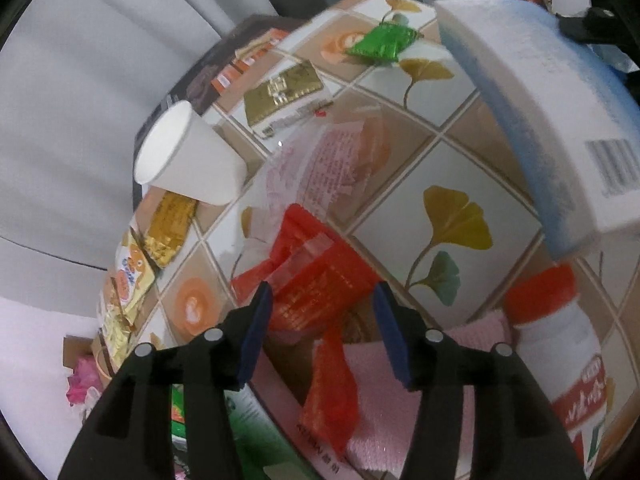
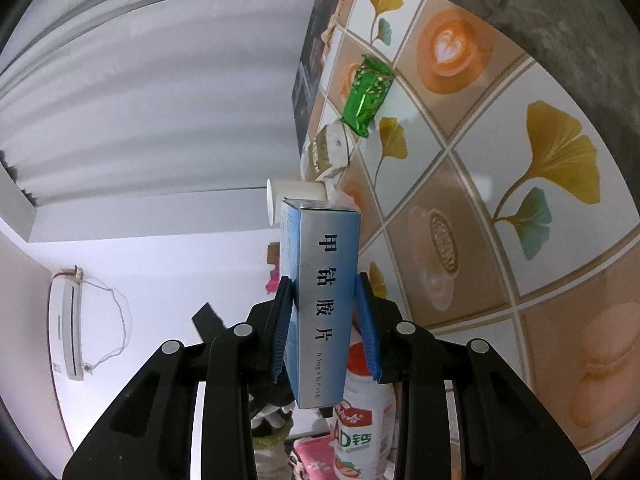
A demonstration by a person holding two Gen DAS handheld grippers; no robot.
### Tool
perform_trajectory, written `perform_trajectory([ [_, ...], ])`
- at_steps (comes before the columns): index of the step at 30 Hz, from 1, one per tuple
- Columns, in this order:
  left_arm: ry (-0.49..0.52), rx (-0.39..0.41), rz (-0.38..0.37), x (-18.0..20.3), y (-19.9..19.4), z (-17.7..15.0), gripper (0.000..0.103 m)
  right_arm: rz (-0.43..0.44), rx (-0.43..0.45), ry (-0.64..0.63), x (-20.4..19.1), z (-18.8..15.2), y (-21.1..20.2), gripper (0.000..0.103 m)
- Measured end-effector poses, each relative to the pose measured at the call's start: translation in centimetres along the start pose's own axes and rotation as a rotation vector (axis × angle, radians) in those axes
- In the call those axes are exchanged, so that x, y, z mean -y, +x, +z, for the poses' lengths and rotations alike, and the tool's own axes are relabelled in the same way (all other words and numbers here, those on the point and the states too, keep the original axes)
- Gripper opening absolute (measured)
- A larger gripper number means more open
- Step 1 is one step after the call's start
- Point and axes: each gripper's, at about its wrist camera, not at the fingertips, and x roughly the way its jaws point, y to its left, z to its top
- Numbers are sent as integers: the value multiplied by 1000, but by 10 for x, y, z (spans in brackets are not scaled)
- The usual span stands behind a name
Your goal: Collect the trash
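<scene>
My left gripper (image 1: 322, 292) points down at the tiled table (image 1: 440, 184) and stands open. A crumpled red wrapper (image 1: 320, 280) lies between and beyond its blue pads, and a strip of it hangs down over a pink cloth (image 1: 384, 400); the pads do not press on it. My right gripper (image 2: 324, 284) is shut on a blue and white medicine box (image 2: 320, 300), held upright. In the left wrist view this box (image 1: 540, 100) shows at the upper right. A green wrapper (image 1: 380, 42) (image 2: 368, 92) lies farther along the table.
A white paper cup (image 1: 188, 156) (image 2: 296, 196) lies on its side by the table edge. Gold wrappers (image 1: 282, 92), a clear printed wrapper (image 1: 320, 168) and snack packets (image 1: 128, 280) are scattered about. A red-capped bottle (image 1: 560, 340) (image 2: 364, 412) stands near the cloth.
</scene>
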Motion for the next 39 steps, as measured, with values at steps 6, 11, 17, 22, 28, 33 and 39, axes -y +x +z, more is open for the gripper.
perform_trajectory([
  [6,-10,-29,-1,-4,12,5,43,7,-2,15,10,1,-10,29],
  [11,-43,-4,-17,-10,4,6,9,9,4,21,13,2,-9,29],
  [17,-37,33,-19,-14,-5,5,0,19,14,24,14,0,-19,29],
  [22,-44,75,-31,-15,-25,1,0,16,20,18,13,-3,-19,29],
  [28,-94,150,-61,-28,-60,-5,0,25,39,8,7,-3,-8,29],
  [33,-124,179,-75,-37,-79,-9,0,39,49,-5,1,-8,-12,29],
  [39,-203,73,-181,-40,-60,-11,5,46,49,-12,-1,-13,-16,29],
])
